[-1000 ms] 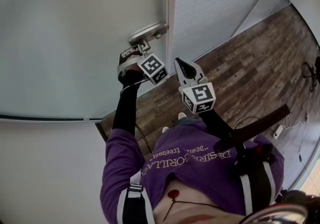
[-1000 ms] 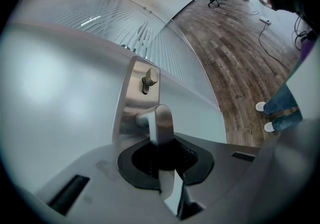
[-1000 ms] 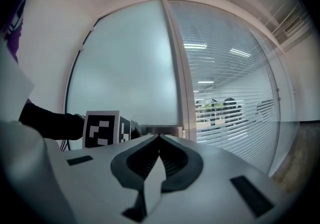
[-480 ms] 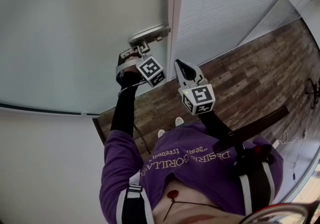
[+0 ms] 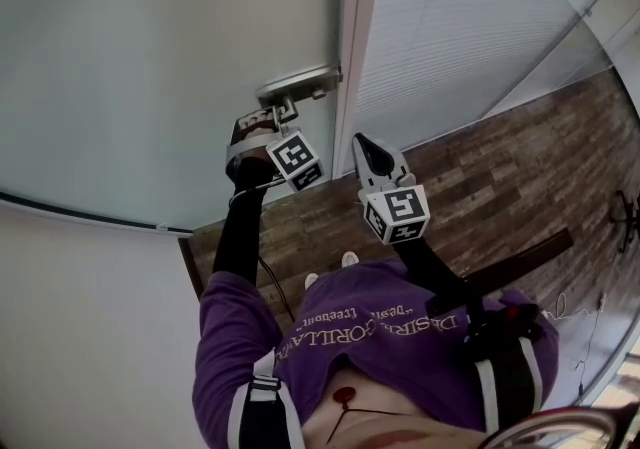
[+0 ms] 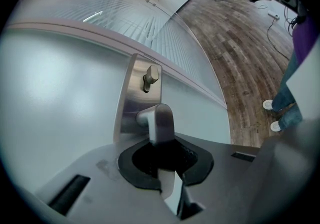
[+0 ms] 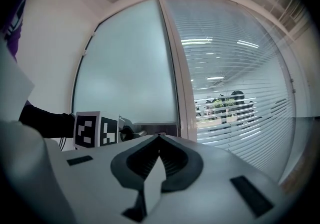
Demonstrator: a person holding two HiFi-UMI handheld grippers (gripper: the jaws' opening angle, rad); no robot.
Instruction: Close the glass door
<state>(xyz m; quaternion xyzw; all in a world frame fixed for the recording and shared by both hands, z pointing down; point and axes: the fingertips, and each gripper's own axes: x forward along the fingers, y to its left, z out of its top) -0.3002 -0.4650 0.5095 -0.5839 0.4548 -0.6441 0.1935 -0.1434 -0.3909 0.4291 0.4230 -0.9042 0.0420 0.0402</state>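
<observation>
The frosted glass door (image 5: 170,57) fills the left of the head view, its edge close beside the white frame post (image 5: 358,37). Its metal handle plate (image 5: 297,83) carries a lever (image 6: 159,120) and a small thumb turn (image 6: 150,76). My left gripper (image 5: 277,115) is shut on that lever, and the lever's end sits between the black pads (image 6: 192,155). My right gripper (image 5: 363,144) hovers just right of the handle, shut with nothing in it, and points at the door's edge (image 7: 176,93).
A glass partition with white blinds (image 5: 470,27) runs right of the post. Wood-look floor (image 5: 480,177) lies below it, with a dark bar (image 5: 520,262) and cables at the right. The person's purple shirt (image 5: 380,337) fills the bottom.
The handle and my left gripper on it have shifted slightly down and right in the head view. The right gripper moved along beside them. Less floor shows at the right.
</observation>
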